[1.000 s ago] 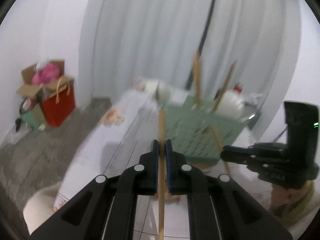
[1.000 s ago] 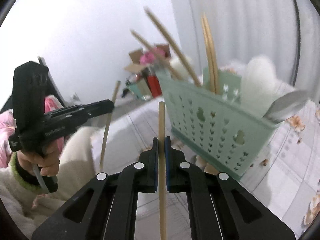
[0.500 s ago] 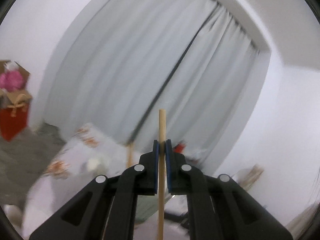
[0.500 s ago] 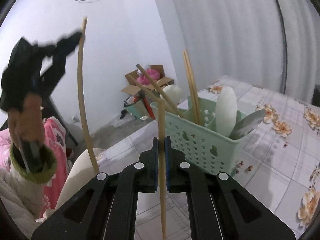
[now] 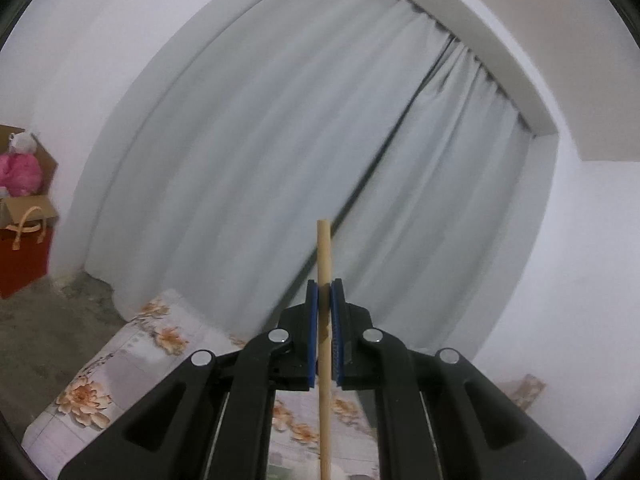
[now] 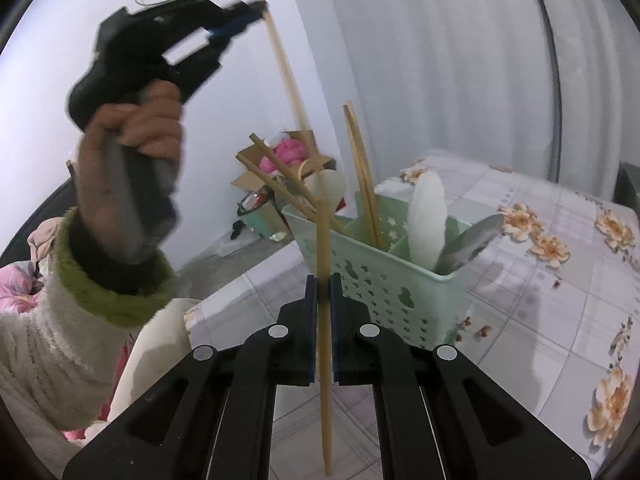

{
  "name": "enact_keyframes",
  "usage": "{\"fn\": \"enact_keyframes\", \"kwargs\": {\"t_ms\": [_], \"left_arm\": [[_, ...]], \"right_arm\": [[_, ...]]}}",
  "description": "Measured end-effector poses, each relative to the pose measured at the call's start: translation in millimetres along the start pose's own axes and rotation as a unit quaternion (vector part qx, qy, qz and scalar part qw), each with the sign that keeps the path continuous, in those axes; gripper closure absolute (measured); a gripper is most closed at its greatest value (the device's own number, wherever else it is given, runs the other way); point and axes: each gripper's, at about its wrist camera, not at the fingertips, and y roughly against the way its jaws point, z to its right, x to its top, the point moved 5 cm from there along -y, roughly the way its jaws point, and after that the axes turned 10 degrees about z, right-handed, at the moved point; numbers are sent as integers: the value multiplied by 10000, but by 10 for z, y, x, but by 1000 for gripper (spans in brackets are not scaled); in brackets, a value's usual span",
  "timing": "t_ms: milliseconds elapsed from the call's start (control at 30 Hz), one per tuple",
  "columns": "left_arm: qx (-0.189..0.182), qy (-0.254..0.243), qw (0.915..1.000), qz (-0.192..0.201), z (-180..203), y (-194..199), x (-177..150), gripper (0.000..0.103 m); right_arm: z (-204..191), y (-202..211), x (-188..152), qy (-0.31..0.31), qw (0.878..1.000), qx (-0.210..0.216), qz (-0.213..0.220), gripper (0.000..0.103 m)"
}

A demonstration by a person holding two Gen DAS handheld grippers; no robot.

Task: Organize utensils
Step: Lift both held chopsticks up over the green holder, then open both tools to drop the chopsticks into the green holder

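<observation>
1. Chopsticks are in both grippers. The left gripper (image 5: 324, 292) has its blue pads clamped on a chopstick in the left gripper (image 5: 324, 320), which stands upright between the jaws with its blunt tip poking above them.
2. Seen from the right wrist, that left gripper (image 6: 262, 8) is held high in the person's left hand (image 6: 132, 152), and its chopstick (image 6: 286, 68) hangs down at a slant toward the basket.
3. The right gripper (image 6: 323, 288) is also closed tight, on a chopstick in the right gripper (image 6: 323, 264) that runs upright through the jaws, its top just in front of the basket's near corner.
4. A mint-green basket (image 6: 384, 280) with cut-out holes stands on the flowered tablecloth (image 6: 560, 300), just beyond the right gripper.
5. Two chopsticks (image 6: 280, 176) lean out of the basket's left end; another pair (image 6: 360, 168) stands nearly upright in a middle section.
6. A white spoon (image 6: 428, 216) and a metal spoon (image 6: 472, 240) sit in the right-hand compartment, bowls up.
7. Pale curtains (image 5: 280, 140) fill the wall ahead of the left gripper, and a cardboard box (image 6: 296, 160) with something pink in it sits on the floor behind the basket.
8. The sleeve (image 6: 52, 340) on the left arm is fuzzy white with a green cuff.
</observation>
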Motion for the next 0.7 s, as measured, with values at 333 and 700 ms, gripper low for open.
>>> {"fn": "enact_keyframes", "kwargs": {"t_ms": [333, 700], "left_arm": [[518, 79, 9977, -423, -363, 0, -473, 96], [869, -46, 9958, -274, -535, 560, -509, 67]], "right_arm": [[21, 131, 123, -53, 9998, -42, 203, 99], [49, 350, 714, -197, 9944, 265, 1002, 99]]}}
